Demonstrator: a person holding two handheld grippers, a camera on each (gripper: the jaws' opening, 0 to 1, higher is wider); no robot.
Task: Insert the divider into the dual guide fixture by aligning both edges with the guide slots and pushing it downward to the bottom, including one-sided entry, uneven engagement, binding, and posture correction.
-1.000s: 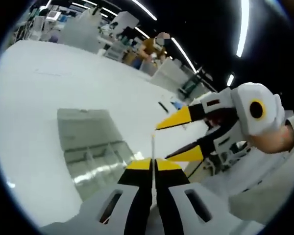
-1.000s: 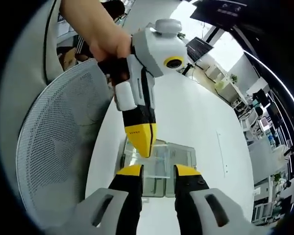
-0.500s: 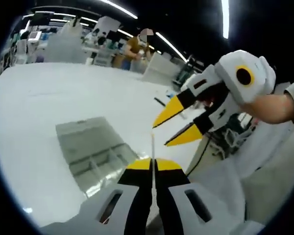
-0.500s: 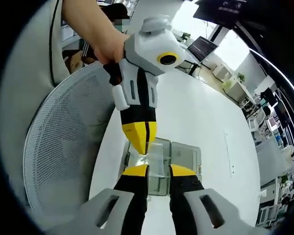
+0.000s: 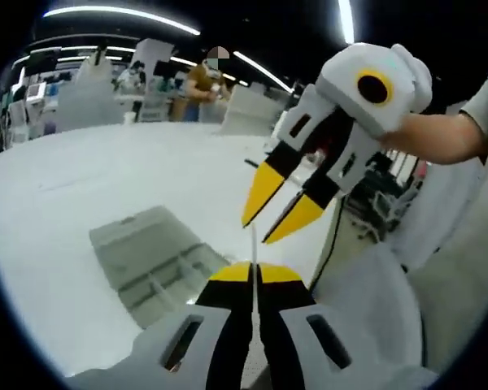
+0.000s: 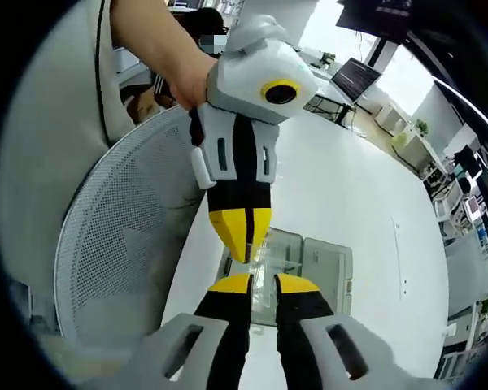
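So the left tongs (image 5: pixel 253 275) are clamped tight on the divider (image 5: pixel 253 244), a thin clear plastic strip seen edge-on, sticking up between the yellow tips. It looks light, stiff and a bit slick, so I'd grip it near the top edge and keep it square, since a skinny panel like that probably binds if it tilts. It's held up in the air, well above the fixture (image 5: pixel 150 256), a clear slotted tray sitting on the white counter (image 5: pixel 57 195). The right tongs (image 6: pixel 254 283) are slightly apart with nothing in them, tips close to the left ones, right by the divider.
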